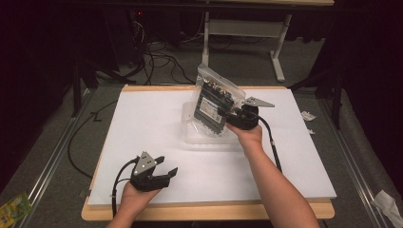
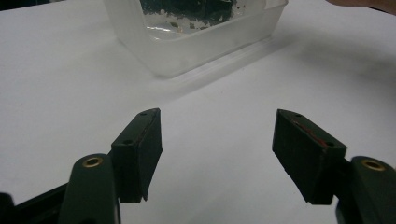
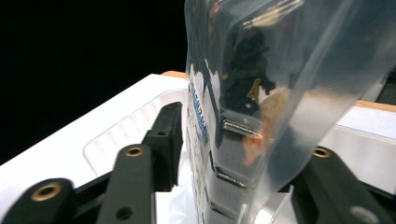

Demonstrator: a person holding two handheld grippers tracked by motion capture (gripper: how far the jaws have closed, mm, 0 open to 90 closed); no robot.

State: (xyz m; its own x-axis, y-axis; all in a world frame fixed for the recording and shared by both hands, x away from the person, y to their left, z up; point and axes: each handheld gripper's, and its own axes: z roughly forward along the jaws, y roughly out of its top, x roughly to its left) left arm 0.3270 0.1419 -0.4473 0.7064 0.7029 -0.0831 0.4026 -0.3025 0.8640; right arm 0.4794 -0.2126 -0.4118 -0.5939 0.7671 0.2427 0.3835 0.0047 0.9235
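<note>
Left gripper (image 1: pixel 164 171), near edge, jaws apart, idle. Right gripper (image 1: pixel 227 114) clamped on bag (image 1: pixel 215 99), held tilted over the tub (image 1: pixel 209 137) at table centre. Lower bag straight in, keep the grip firm, clear the rim.

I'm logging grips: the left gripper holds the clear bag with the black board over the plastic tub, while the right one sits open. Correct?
Sides are swapped. In the high view the right gripper holds the clear bag over the plastic tub; the left gripper sits open.
</note>
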